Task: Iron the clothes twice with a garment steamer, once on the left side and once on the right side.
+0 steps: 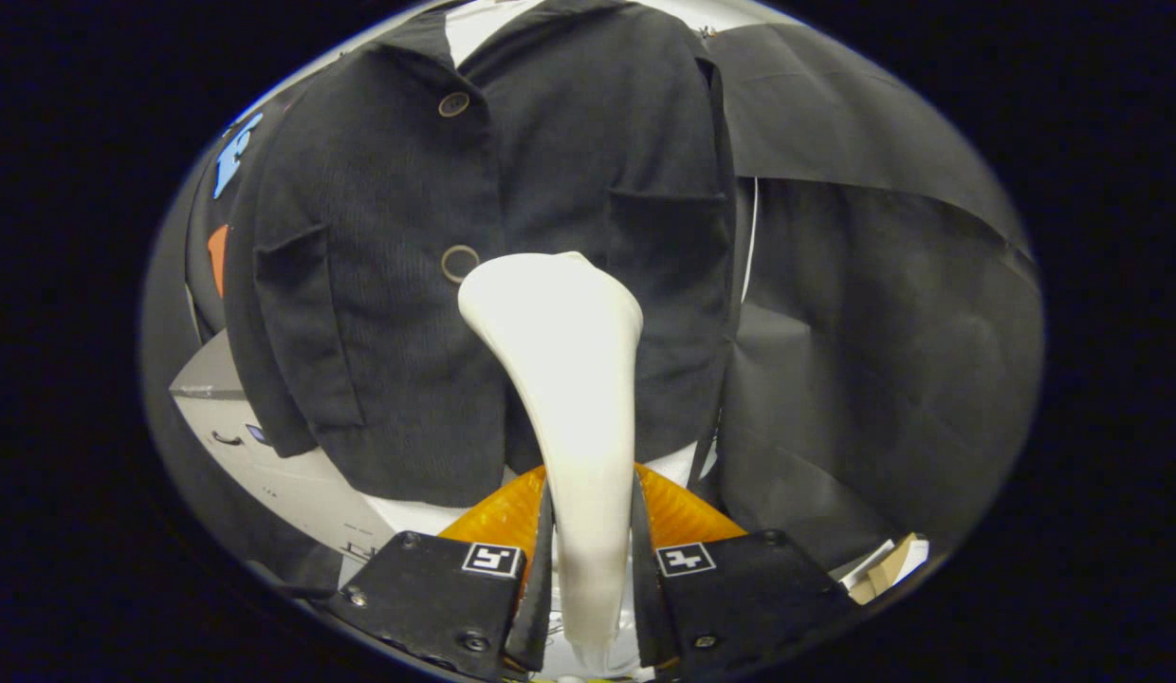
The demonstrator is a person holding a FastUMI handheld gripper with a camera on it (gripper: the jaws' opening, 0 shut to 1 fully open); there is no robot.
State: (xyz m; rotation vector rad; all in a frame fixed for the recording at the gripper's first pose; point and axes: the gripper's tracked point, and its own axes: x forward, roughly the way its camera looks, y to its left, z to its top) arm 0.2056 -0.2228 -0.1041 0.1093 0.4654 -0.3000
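Hand-held gripper (591, 560) around smooth steamer (569, 379)

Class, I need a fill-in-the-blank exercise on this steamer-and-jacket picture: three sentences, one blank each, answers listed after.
1. The gripper has both fingers pressed on the handle of the white ____.
2. The steamer points its wide head at the dark ____ hanging just beyond it.
3. Down the front of the jacket you can count ____ round buttons.

Missing words: steamer; jacket; two
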